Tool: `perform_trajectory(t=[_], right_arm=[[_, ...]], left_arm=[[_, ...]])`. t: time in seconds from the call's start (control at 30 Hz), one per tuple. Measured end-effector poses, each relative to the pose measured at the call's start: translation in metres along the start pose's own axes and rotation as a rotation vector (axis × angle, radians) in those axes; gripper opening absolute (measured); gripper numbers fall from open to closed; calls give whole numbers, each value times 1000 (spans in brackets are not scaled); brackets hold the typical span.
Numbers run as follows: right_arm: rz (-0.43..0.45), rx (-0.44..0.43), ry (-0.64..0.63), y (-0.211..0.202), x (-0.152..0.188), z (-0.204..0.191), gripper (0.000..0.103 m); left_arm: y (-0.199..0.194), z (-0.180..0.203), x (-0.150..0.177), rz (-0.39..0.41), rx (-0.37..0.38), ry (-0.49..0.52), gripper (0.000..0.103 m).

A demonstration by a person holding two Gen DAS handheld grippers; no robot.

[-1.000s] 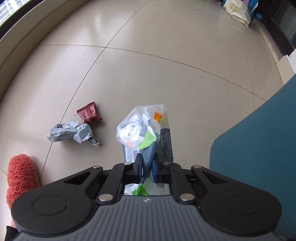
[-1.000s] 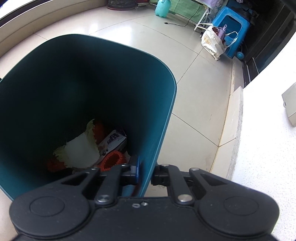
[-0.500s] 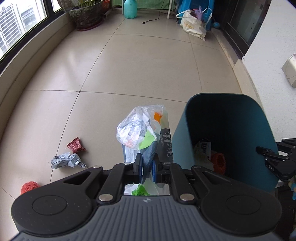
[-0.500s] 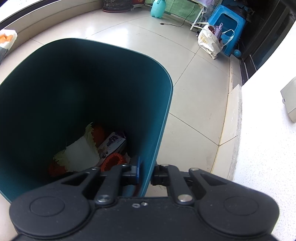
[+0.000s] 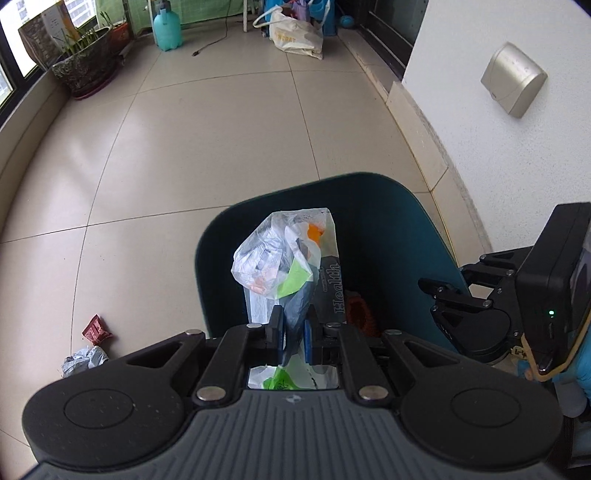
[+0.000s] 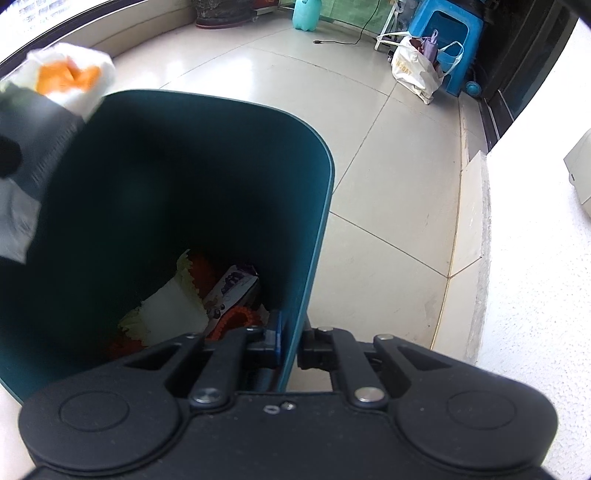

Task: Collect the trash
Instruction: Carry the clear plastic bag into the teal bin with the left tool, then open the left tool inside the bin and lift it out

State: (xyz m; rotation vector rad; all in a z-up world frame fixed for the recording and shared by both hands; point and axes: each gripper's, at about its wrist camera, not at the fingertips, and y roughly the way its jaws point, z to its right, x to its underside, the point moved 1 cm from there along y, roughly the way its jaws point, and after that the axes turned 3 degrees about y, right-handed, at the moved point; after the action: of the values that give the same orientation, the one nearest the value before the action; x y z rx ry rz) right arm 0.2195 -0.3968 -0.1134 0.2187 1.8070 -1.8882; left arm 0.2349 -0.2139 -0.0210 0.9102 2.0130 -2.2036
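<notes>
Readable print: one word for sure

"Health" runs in pale letters up a dark pack (image 5: 330,291) inside the clear bag (image 5: 284,266). The tote (image 5: 295,35) by the far wall bears brown letters, too small to read; the purple box (image 6: 232,291) in the bin (image 6: 314,206) carries print that is blurred.

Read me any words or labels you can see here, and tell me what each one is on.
"Health": dark packet inside the clear plastic bag.
Print on the tan shopping bag: too blurred to read.
Box in the bin: print too small.
Red wrapper on the floor: unreadable.
</notes>
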Motion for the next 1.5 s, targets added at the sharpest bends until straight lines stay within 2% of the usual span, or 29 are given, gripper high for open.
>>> perform_trajectory(t=[0.3,0.5,0.7,1.1,1.4,1.5], right_arm=[[5,-18,4,-1,0,3,6],[10,-23,0,-1,1,4,6],[9,-25,-2,-2,1,3,7],[0,-19,2,-1,-2,1,7],[-5,-21,-3,-4,-3,1,7],[-5,-15,-8,-7,-4,-1,8]], left_arm=[[86,30,-3,-174,-21,33,10],[125,34,8,-283,-16,11,10],[129,36,13,-277,0,35,11],[121,31,14,-235,47,1,13],[86,25,18,-131,64,-7,13],[70,24,22,-94,49,-5,13]])
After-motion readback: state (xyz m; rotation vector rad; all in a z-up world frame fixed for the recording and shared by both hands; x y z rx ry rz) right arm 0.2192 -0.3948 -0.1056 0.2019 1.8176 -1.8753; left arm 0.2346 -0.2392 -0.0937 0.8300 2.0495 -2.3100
